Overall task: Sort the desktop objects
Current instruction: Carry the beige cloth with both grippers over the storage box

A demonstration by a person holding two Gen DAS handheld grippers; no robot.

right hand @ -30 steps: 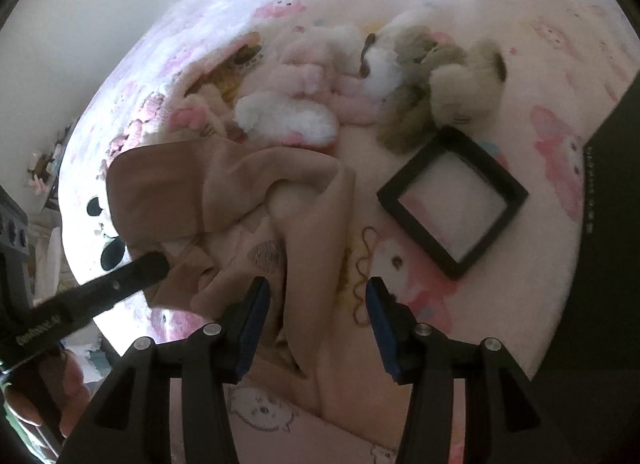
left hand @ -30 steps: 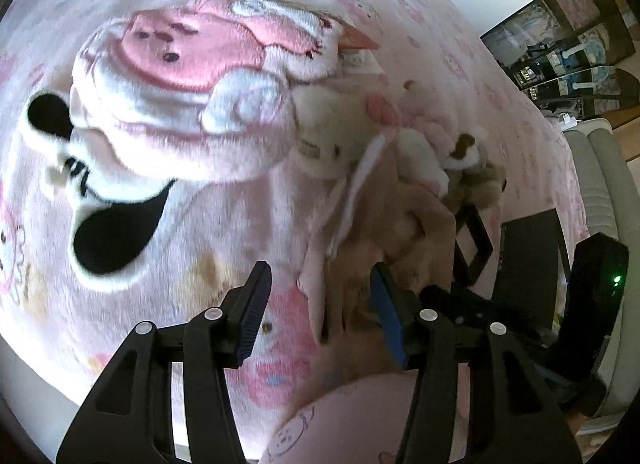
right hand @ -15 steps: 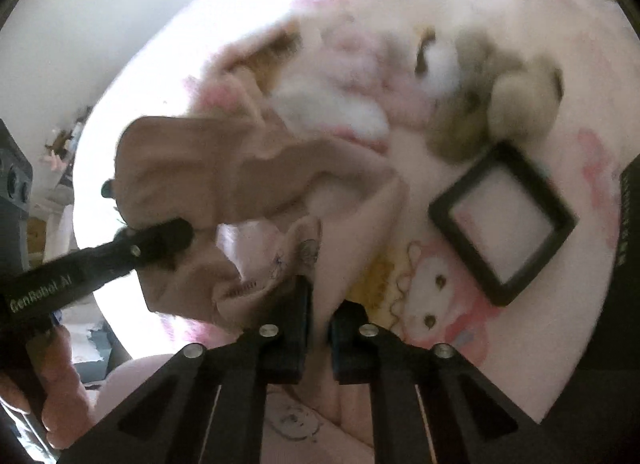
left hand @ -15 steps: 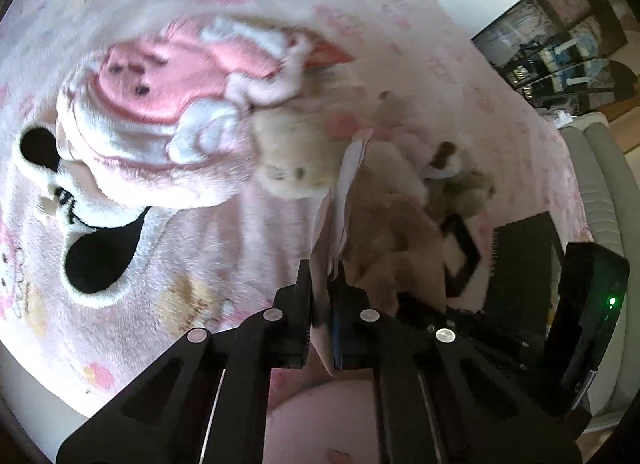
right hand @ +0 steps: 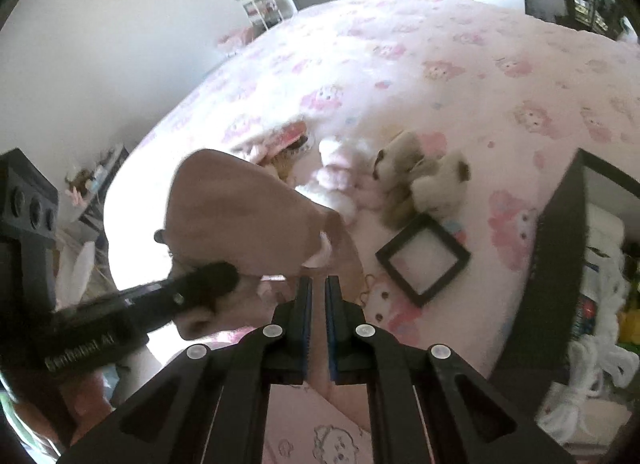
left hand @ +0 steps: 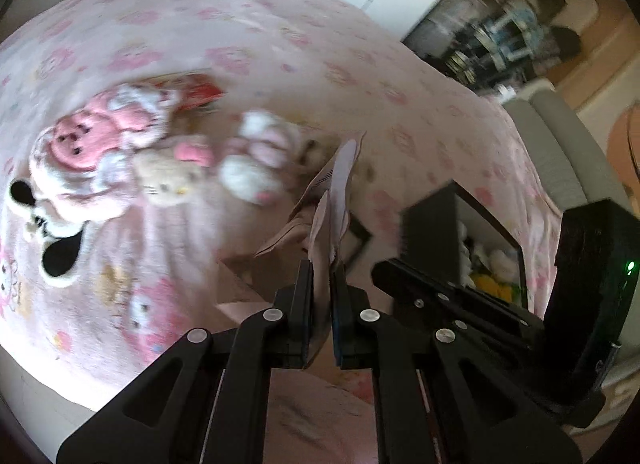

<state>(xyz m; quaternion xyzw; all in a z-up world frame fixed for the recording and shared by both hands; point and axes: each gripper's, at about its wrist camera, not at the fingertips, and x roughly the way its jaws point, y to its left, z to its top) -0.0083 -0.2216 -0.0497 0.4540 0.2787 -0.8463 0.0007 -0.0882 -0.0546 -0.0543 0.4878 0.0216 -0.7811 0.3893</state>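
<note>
- Pink cartoon-print blanket (right hand: 460, 64) covers the bed that carries everything; shelving and a wall lie beyond its far edge.
- Change over the last second: both tools went from spread apart to clamped, and you have lifted them.
- Your left gripper (left hand: 321, 264) is pinched onto a fold of the beige garment (right hand: 240, 216); your right gripper (right hand: 319, 284) is closed on the same cloth near its lower edge.
- Garment now hangs off the blanket, stretched between your two tools above the near edge. Judgement: pickup done; folding or moving it comes next.
- Nearby: plush toys (right hand: 424, 180) mid-bed, a black square frame (right hand: 422, 264) just beside them, a dark storage box (right hand: 560, 248) at the right edge.
- Risk: trailing cloth could drag the frame or toys.
</note>
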